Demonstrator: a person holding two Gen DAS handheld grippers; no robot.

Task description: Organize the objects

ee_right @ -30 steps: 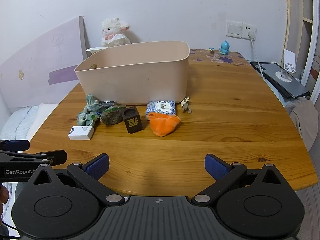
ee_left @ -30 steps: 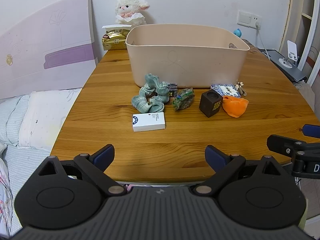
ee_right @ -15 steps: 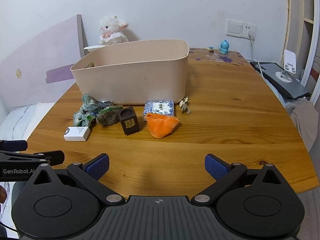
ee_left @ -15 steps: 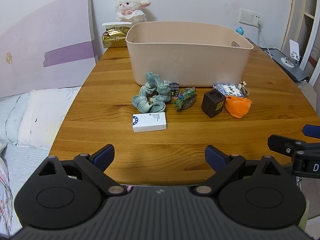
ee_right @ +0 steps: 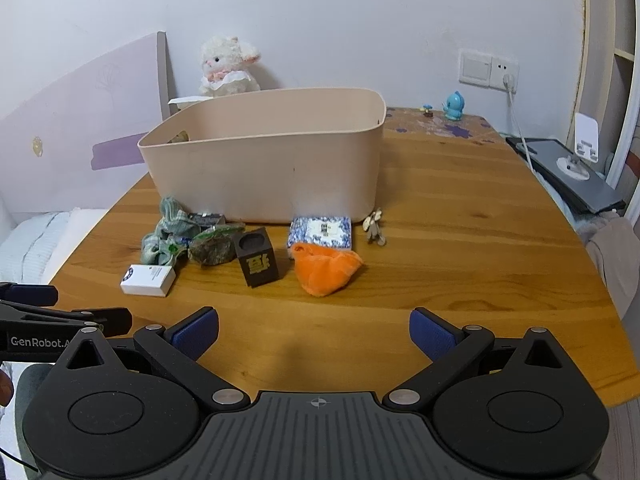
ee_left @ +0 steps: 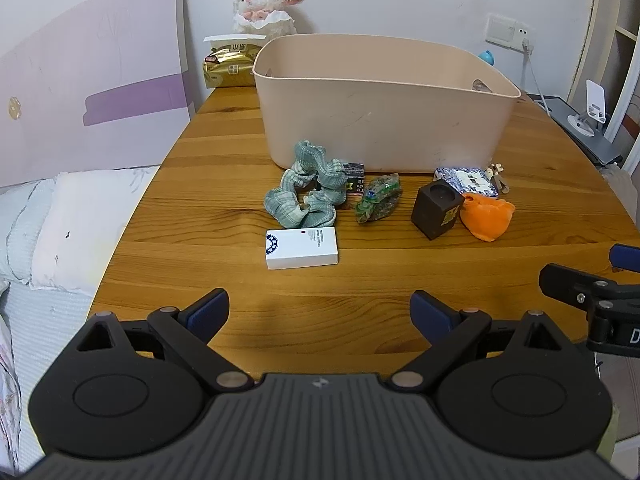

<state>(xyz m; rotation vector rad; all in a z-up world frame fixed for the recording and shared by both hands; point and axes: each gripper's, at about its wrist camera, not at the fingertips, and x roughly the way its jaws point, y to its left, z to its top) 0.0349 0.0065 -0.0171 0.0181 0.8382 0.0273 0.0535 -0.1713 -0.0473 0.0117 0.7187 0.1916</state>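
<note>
A beige plastic bin [ee_left: 384, 104] [ee_right: 264, 160] stands on the wooden table [ee_left: 360, 304]. In front of it lie a white box [ee_left: 301, 248] [ee_right: 148, 280], a green checked scrunchie [ee_left: 306, 192] [ee_right: 166, 232], a small dark packet [ee_left: 355, 178], a green wrapped lump [ee_left: 379, 199] [ee_right: 212, 250], a dark wooden block [ee_left: 436, 209] [ee_right: 258, 258], an orange cloth [ee_left: 486, 216] [ee_right: 326, 268], a blue-patterned box [ee_left: 468, 178] [ee_right: 320, 232] and a small figurine [ee_right: 374, 228]. My left gripper [ee_left: 320, 310] is open and empty, short of the white box. My right gripper [ee_right: 314, 334] is open and empty, short of the orange cloth.
A plush lamb [ee_left: 266, 6] and a gold packet [ee_left: 230, 68] stand behind the bin. A blue toy [ee_right: 454, 106] sits at the table's far edge. A bed with pillow [ee_left: 80, 220] lies left; a laptop with phone stand [ee_right: 572, 168] lies right.
Both grippers have moved slightly forward and down toward the table; the objects look a little nearer. Nothing on the table has moved.
</note>
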